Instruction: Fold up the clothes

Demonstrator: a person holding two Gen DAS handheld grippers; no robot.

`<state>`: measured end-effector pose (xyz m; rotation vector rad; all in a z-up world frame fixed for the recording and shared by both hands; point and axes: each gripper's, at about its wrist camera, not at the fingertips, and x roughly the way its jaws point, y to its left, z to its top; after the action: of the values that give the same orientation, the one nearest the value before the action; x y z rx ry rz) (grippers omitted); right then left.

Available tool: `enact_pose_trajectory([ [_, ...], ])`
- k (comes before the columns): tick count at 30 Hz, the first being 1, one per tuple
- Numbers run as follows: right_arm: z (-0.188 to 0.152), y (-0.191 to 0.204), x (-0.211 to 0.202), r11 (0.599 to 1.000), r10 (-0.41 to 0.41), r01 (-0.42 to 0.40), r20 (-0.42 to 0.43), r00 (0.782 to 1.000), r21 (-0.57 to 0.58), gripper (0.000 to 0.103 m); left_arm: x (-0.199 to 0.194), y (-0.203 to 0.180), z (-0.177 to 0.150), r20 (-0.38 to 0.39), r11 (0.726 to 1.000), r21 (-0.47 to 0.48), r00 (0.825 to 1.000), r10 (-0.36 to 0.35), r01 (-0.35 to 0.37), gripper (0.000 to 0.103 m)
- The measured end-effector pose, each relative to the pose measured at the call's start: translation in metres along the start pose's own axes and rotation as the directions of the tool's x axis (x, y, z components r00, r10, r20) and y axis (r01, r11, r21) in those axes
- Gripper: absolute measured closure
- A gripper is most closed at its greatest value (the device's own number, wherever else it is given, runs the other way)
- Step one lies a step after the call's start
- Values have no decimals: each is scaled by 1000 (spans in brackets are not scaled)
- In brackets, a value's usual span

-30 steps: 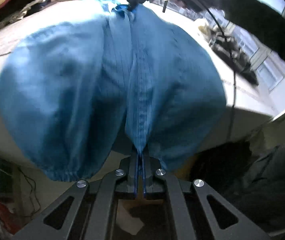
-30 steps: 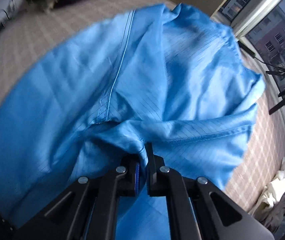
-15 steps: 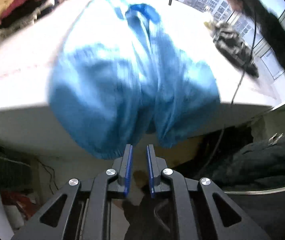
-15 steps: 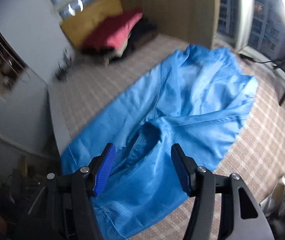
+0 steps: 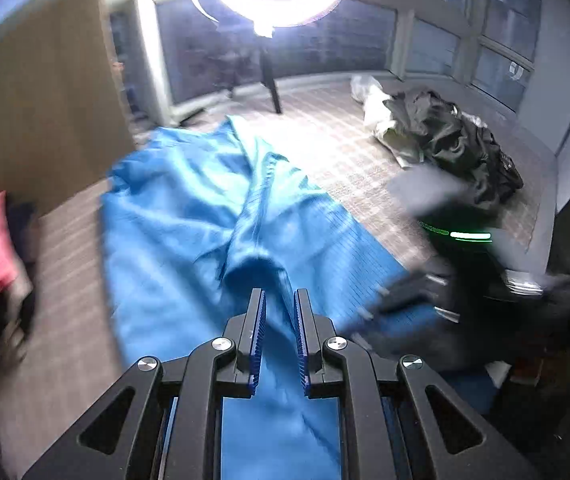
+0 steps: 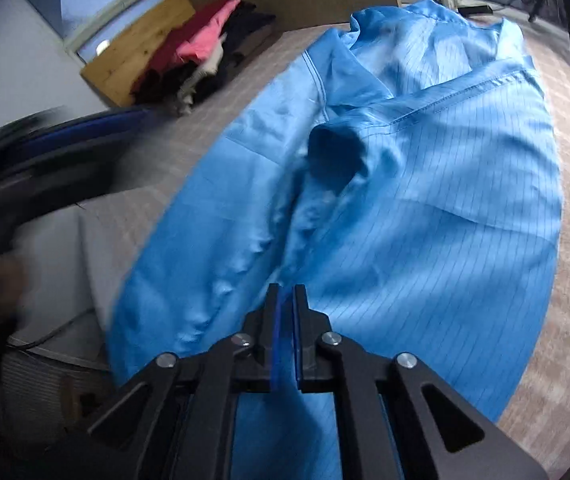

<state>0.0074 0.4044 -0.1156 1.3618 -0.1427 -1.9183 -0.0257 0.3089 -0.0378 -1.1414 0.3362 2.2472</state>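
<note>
Blue garment [image 6: 425, 208], spread on checked surface [image 5: 349, 152]: right hand-held gripper [image 6: 286, 300], open 0.5 s ago, now pinching its near-edge fabric (regrasp for next fold); left hand-held gripper [image 5: 278, 308] parted, empty.

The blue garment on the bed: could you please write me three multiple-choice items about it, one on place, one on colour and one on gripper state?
1. Where does the blue garment lie?
A. spread on the checked cover
B. hung on a hanger
C. stuffed in a basket

2. What colour tops the folded pile beside the wooden board?
A. green
B. pink-red
C. yellow

3. How do the grippers stand?
A. both wide open
B. left gripper open, right gripper shut on cloth
C. both shut on nothing

Answers: 1 A, the garment lies spread flat across the cover. 2 B, pink fabric lies on top. 3 B, a gap shows between the left jaws, while blue cloth is pinched between the right ones.
</note>
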Motion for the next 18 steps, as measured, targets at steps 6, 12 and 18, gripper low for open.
enact_pose_trajectory([
  [6, 1, -39, -45, 981, -90, 83, 32, 995, 176, 96, 79, 37, 11, -133, 994, 81, 990, -57, 68, 90],
  [12, 11, -32, 6, 979, -89, 91, -21, 996, 182, 93, 70, 66, 6, -131, 991, 109, 989, -68, 82, 91],
  [18, 2, -15, -5, 981, -94, 86, 36, 995, 176, 94, 68, 49, 18, -105, 968, 173, 980, -166, 183, 87],
])
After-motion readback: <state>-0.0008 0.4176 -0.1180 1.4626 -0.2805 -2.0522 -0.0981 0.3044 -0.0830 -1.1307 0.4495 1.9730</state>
